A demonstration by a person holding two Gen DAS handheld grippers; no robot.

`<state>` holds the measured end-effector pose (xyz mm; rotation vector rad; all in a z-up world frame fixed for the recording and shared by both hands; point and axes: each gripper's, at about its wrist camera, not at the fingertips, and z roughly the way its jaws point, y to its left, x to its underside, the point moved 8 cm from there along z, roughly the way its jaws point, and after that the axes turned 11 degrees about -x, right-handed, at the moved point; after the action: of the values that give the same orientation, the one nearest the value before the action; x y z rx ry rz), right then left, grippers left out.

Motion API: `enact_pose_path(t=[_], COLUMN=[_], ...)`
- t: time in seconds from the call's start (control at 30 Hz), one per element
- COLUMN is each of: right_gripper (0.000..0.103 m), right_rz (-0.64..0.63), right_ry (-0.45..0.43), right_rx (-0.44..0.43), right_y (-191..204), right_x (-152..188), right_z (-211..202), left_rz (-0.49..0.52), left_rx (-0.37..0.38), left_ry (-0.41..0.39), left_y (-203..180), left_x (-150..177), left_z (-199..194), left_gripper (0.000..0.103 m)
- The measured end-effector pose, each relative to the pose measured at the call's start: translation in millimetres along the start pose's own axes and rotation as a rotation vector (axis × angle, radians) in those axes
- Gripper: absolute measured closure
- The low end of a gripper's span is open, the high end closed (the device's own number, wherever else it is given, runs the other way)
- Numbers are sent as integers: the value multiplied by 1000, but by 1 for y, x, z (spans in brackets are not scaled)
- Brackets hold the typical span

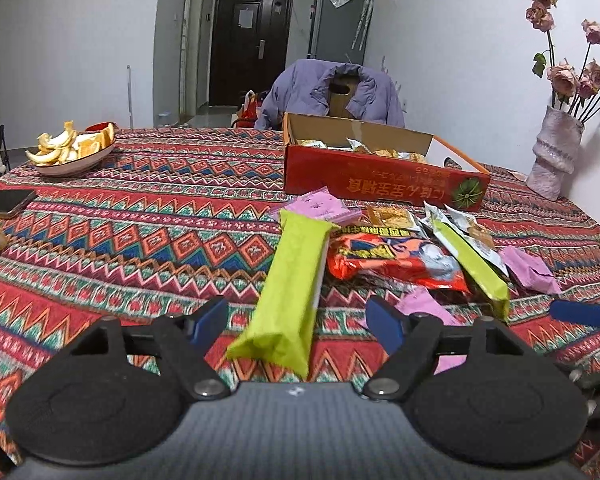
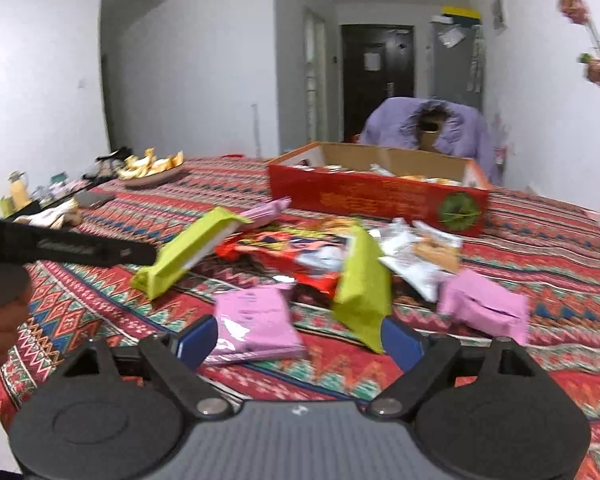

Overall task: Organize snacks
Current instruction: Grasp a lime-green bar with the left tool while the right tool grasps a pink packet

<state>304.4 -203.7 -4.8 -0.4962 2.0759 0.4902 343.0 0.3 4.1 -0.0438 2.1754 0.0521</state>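
A: Snacks in crinkly wrappers, heaped on the patterned red cloth of the bench (image 1: 148,216), just in front of the long red cardboard box (image 1: 380,180).

B: Long lime-green packet (image 1: 288,292) lying between the spread fingers of the left tool (image 1: 296,320), pads not pressing on it.

A: Right tool (image 2: 300,340) likewise parted, with a flat pink packet (image 2: 256,320) and a second lime-green packet (image 2: 362,292) in the gap, neither pinched.

B: Orange-red foil bag (image 1: 388,260) at the middle of the heap, silver sachets (image 1: 460,224) beside it.

A: More wrapped snacks inside the box. Shallow dish of orange peel (image 1: 68,148) well apart, at the far left.
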Motion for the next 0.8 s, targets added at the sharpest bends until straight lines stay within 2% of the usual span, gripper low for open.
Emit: enact_pose_path(t=[0.1,0.17,0.33,0.43,0.5,0.57,0.8], right_gripper=[21,23,28,30,38,42,43], right_rz=[-21,-21,-16,-34,-28,-27,-12], right_ry=[24,37,80,103,121,126,134], right_rx=[-36,-55,-89,-59,-47,-48,-59], right_y=[10,13,19,18,14,12,11], right_x=[-5,-8,-7,-5,-3,-2,-2], right_z=[23,36,67,78,82,82,80], left_rz=[14,26,47,54,59,63,85], left_rx=[2,9,40,54,56,58,49], left_ry=[4,15,47,63,73,78,69], left_y=[0,-1,-6,-9,-9,-9,-10], left_x=[-6,-8,-9,-8,-7,-6,-7], left_z=[15,26,51,62,69,72,65], left_gripper=[30,36,39,42,45,56,65])
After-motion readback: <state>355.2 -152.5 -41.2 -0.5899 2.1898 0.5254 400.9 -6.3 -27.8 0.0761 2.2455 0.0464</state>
